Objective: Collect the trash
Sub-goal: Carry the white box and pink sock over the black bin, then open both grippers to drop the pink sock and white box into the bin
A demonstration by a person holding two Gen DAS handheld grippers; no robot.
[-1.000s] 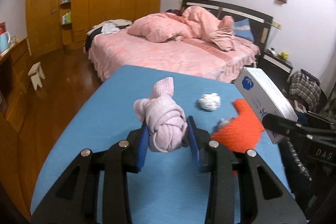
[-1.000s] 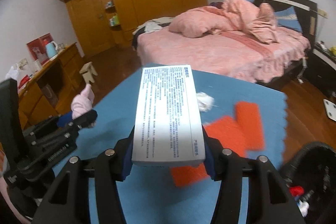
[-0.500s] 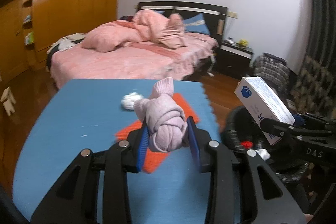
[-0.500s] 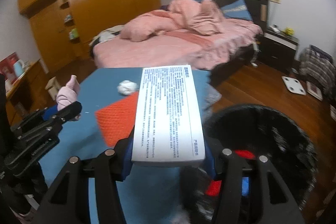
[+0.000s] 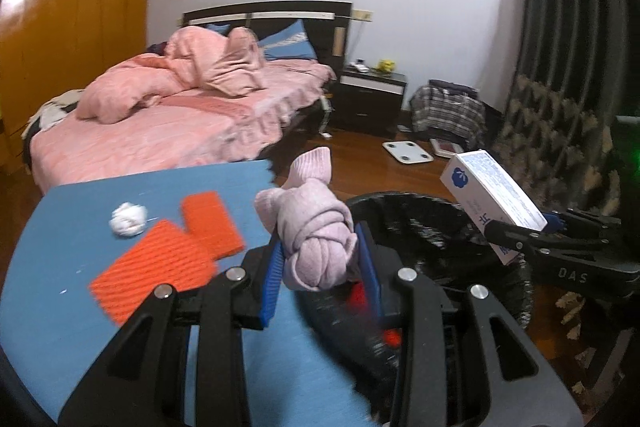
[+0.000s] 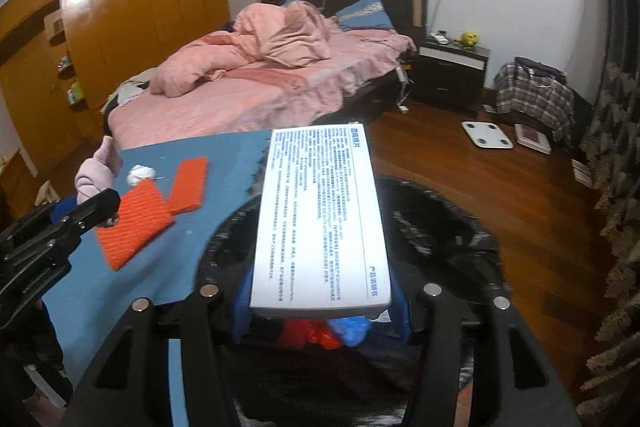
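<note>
My left gripper [image 5: 320,259] is shut on a knotted pale pink sock [image 5: 316,239], held at the near left rim of a black bin [image 5: 432,227] lined with a black bag. My right gripper [image 6: 320,303] is shut on a white printed box [image 6: 320,219], which hangs over the bin's [image 6: 440,227] opening. That box [image 5: 492,199] also shows at the right of the left wrist view. Red and blue scraps [image 6: 320,333] lie inside the bin. A crumpled white tissue [image 5: 128,219] and two orange pieces [image 5: 168,259] lie on the blue mat [image 5: 72,327].
A bed with pink bedding [image 5: 168,123] stands beyond the mat. A dark nightstand [image 5: 372,99], a white scale [image 5: 407,151] on the wooden floor, a plaid bundle [image 5: 448,111] and patterned curtains [image 5: 560,147] are at the right. Wooden wardrobes [image 6: 120,35] line the left wall.
Both grippers have swung to the right, from over the blue mat to the black bin, keeping the sock and the box in their grip. The tissue and orange pieces now lie to the left.
</note>
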